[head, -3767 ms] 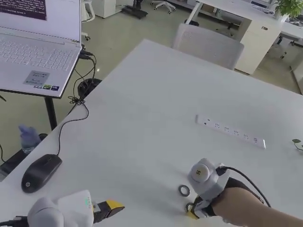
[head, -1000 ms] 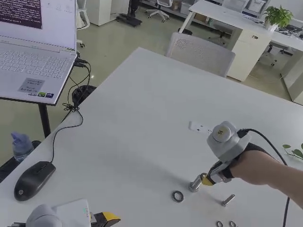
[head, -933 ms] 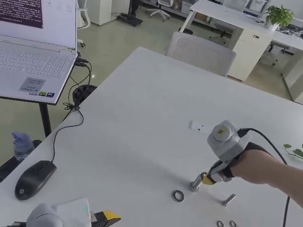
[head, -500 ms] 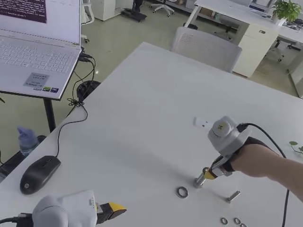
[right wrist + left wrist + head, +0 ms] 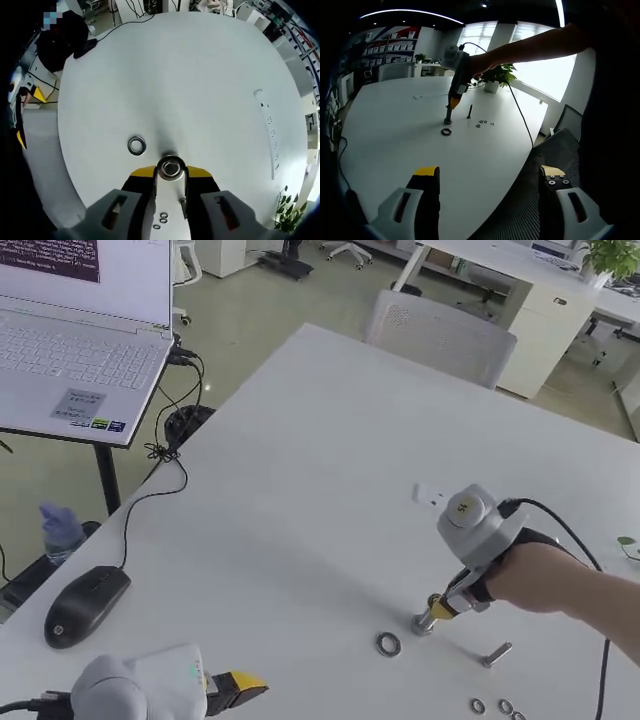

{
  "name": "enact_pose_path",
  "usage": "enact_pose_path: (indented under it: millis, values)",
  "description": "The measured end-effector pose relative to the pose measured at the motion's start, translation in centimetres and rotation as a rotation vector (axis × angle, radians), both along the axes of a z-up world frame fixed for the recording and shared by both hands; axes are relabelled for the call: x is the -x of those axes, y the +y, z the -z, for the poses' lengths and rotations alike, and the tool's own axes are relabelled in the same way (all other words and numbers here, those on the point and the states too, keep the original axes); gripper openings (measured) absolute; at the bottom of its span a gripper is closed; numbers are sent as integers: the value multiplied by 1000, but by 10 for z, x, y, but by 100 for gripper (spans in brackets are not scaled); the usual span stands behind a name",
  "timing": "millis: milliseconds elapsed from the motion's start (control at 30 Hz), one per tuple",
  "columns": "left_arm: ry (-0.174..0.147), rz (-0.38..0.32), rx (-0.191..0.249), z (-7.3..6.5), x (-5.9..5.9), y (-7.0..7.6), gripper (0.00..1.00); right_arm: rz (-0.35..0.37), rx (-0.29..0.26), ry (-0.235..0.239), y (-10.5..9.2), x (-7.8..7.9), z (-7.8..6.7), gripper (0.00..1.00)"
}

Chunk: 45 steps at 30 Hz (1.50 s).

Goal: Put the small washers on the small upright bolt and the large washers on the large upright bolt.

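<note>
We pinch the bolt with the right gripper.
Left gripper spread; washer near bolt.

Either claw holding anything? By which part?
Right claw grips what looks like a large washer by its rim, at the top of the large bolt. Left claw is open and empty.

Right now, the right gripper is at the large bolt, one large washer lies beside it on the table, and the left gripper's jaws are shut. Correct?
No: the left gripper has its jaws wide open with nothing between them, as the left gripper view shows. The rest stands.
</note>
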State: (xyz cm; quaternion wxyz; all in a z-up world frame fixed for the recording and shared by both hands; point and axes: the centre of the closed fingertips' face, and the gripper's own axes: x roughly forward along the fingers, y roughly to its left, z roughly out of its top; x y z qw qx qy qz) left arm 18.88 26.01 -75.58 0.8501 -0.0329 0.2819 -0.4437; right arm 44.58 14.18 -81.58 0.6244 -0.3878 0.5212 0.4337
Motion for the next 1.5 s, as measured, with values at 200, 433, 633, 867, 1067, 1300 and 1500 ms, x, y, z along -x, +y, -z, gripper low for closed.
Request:
enact_pose_path:
  millis: [200,433,633,867,1067,1300,1500]
  values:
    - [7,0,-2,2,2,1,80,2,2,9,1,1,6,21]
    - [16,-1,-2,4,3,1,80,0,10,15,1,2,14,21]
    - [21,-1,-2,5,5,2,80,5,17,17,0,1,19,21]
    - [17,9,-5,5,6,1,80,1,22,21,1,1,26,21]
    - [15,11,-7,4,6,1,80,0,31,25,1,0,32,21]
    - [-7,5,-10,1,3,3,81,2,38,34,-1,-1,41,21]
    - [-16,16,-30,5,3,3,82,2,37,33,-1,-2,44,21]
